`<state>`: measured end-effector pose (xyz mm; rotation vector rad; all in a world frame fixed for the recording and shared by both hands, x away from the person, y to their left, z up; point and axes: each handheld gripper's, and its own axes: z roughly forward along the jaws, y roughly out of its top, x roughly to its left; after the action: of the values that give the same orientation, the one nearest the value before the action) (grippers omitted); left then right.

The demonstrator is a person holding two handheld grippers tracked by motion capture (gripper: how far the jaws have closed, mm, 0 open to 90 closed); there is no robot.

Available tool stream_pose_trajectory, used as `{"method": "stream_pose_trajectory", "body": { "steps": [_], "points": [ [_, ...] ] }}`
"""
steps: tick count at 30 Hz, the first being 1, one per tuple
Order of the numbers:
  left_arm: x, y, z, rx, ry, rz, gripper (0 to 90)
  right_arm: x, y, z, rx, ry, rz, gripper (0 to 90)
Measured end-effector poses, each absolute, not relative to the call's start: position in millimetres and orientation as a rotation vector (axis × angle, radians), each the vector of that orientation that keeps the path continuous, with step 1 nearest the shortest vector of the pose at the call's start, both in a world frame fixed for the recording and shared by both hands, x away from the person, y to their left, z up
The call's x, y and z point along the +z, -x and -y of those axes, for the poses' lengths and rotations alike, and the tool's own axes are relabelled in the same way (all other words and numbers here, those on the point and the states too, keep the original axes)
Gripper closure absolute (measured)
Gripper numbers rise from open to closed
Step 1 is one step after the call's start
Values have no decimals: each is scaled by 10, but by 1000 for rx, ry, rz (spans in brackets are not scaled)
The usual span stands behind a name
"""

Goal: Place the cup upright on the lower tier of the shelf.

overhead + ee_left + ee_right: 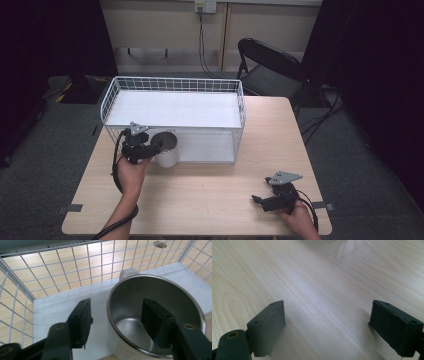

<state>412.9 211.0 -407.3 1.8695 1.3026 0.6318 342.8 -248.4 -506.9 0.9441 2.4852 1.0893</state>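
Observation:
A steel cup [166, 148] stands upright at the front left of the white wire basket's [175, 80] lower shelf. My left gripper [150, 145] is at the cup's left side. In the left gripper view the cup [130, 325] is empty, and the left gripper [116, 305] is open across its near wall. One jaw stands outside the rim with a gap, the other sits inside the cup. My right gripper [258, 200] rests low over the wooden table [200, 195] at the front right. It [328, 305] is open with nothing between its jaws.
The basket has a white upper shelf [172, 107] over the lower one, and wire walls [75, 265] close in behind the cup. A black folding chair [270, 62] stands beyond the table's far right corner.

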Motion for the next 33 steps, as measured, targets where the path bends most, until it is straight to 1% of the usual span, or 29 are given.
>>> {"method": "stream_pose_trajectory", "body": {
  "steps": [6,8,26,31,33],
  "points": [
    [-4033,-4084,-2143,582,-1874,-1282,335,-5069,-3428,2484,1089,-944,-2485,121],
    [-4017,-4051,-2161,592,-1875,-1272,326,-5068,-3428,2484,1089,-945,-2485,121],
    [-3897,-3709,-2313,533,-1855,-1200,298,-5067,-3425,2484,1086,-949,-2484,122],
    [-3930,-3597,-2331,512,-1841,-1185,289,-5067,-3425,2483,1087,-949,-2483,121],
    [-3967,-3555,-2326,504,-1834,-1182,268,-5068,-3425,2483,1086,-949,-2483,122]
  ]
}}
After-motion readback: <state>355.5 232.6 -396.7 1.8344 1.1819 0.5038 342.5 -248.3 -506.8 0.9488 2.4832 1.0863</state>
